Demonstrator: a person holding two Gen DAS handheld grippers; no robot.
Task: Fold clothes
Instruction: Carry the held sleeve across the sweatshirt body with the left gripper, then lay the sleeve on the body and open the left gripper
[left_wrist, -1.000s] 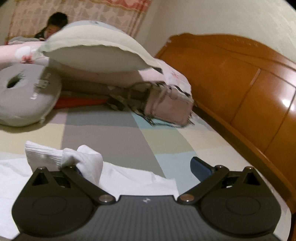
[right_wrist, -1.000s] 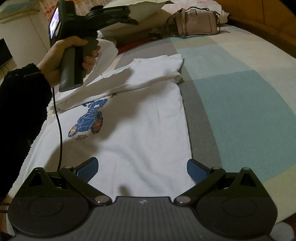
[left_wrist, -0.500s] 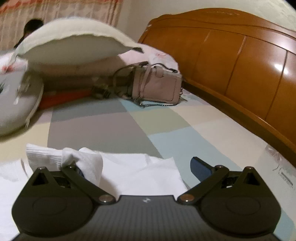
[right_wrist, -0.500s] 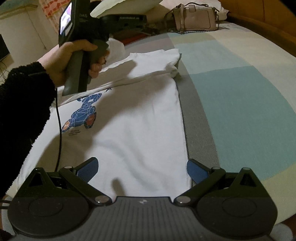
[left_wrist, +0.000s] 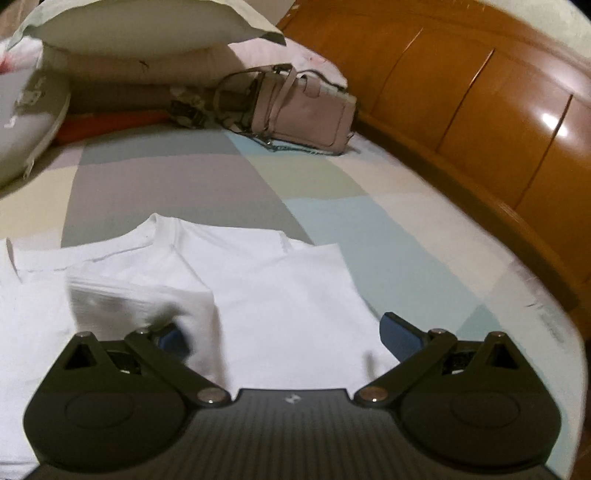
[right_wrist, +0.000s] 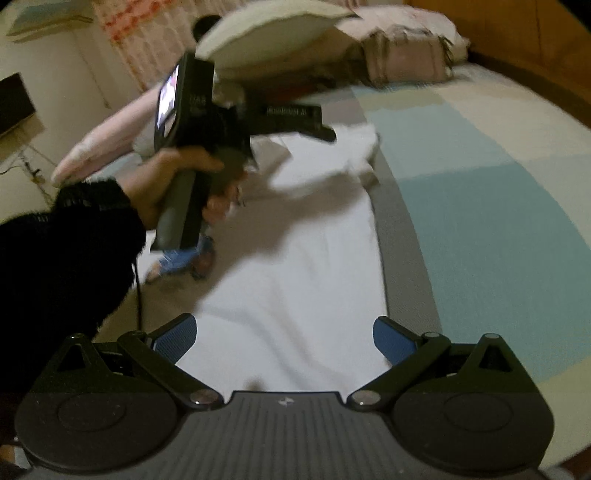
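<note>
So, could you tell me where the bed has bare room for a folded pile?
Bare sheet lies between the white T-shirt and wooden headboard, short of the pink handbag. It is crowded around the pillows and grey cushion.

Handheld gripper rig, worn sleeve noted.
Left gripper (left_wrist: 284, 334) and right gripper (right_wrist: 284, 338): black linkage arms, silver pivot screws, blue finger pads (right_wrist: 393, 339), ribbed grey housing with small white logo. Left unit carries a lit screen (right_wrist: 168, 101) and black cable (right_wrist: 138, 291). Sleeve (right_wrist: 70, 236): black, fuzzy knit.
</note>
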